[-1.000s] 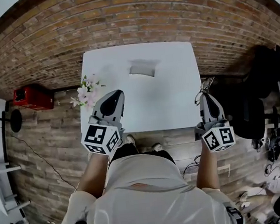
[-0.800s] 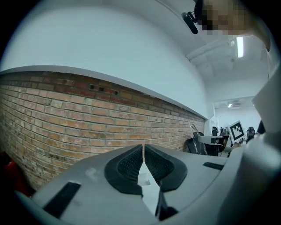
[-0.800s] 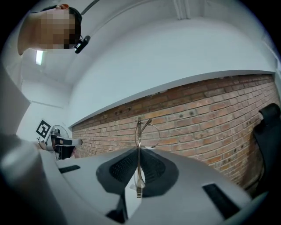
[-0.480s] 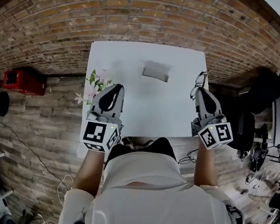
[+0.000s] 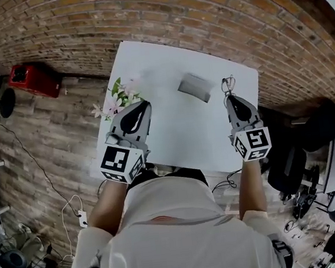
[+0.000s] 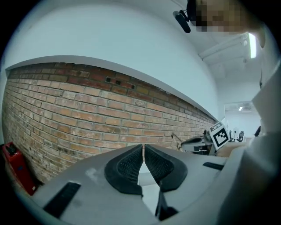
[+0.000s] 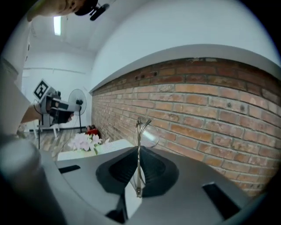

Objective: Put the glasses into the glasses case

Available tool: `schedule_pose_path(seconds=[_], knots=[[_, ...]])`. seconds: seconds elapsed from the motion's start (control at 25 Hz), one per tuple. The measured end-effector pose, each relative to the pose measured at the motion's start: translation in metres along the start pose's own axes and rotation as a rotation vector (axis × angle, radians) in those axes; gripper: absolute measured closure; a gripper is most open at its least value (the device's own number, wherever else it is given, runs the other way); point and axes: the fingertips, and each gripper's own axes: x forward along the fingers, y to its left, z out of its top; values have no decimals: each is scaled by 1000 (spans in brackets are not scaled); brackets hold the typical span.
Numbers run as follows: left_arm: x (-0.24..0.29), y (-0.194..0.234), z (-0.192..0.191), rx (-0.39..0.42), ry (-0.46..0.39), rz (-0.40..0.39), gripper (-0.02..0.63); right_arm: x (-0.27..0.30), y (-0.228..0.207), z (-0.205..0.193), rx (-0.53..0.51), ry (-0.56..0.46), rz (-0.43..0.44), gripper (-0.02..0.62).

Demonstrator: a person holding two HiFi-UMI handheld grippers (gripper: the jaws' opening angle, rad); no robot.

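Glasses point(image 7: 141, 132) stand pinched in the right gripper point(image 7: 138, 154), whose jaws are clamped on the thin metal frame, one lens poking up above the tips. In the head view they hang over the far right of the white table point(image 5: 173, 130), just beside the grey glasses case point(image 5: 194, 88) lying flat there. The left gripper point(image 6: 143, 148) hovers at the near left, jaws pressed together on nothing, near some flowers point(image 5: 116, 100). The carry looks almost done. Next, the glasses need lowering into the case; whether its lid is open cannot be told.
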Motion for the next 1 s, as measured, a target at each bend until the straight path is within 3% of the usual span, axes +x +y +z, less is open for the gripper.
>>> schedule_pose_path(seconds=[0.2, 0.52, 0.8, 1.0], knots=[[9, -2, -13, -24, 28, 30, 580, 64, 10, -55, -198, 236, 145, 531], [11, 10, -35, -71, 76, 83, 580, 149, 28, -151, -404, 522, 313, 531], [15, 22, -48, -100, 107, 103, 580, 191, 35, -199, -523, 649, 364, 531], [16, 30, -51, -108, 118, 112, 580, 194, 42, -219, -527, 725, 414, 531]])
